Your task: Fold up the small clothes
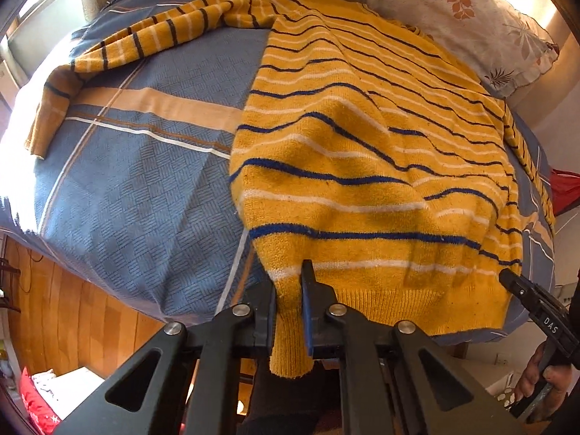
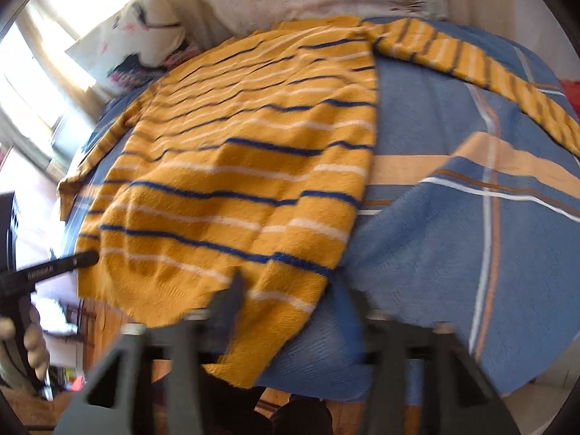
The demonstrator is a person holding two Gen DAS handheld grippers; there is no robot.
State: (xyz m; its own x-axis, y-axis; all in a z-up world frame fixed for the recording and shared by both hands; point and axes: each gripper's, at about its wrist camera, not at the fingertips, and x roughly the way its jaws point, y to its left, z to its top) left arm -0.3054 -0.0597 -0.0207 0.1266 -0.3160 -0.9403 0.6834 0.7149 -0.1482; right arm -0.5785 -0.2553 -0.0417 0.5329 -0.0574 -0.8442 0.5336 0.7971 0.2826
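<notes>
A yellow knit sweater (image 1: pixel 355 145) with blue and white stripes lies spread on the bed, one long sleeve (image 1: pixel 119 47) stretched out to the left. My left gripper (image 1: pixel 290 290) is shut on the sweater's bottom hem corner, with cloth hanging out between the fingers. In the right wrist view the sweater (image 2: pixel 235 166) fills the middle and its other sleeve (image 2: pixel 482 69) runs to the right. My right gripper (image 2: pixel 297 297) is blurred, its fingers apart over the hem's other corner. A black tool (image 1: pixel 536 308) shows at the right edge of the left wrist view.
The bed has a blue checked cover (image 1: pixel 137 195) with tan and white bands. Floral pillows (image 1: pixel 471 18) lie at the head of the bed. A wooden floor (image 1: pixel 72 308) shows below the bed edge. A window (image 2: pixel 29 72) is bright at the left.
</notes>
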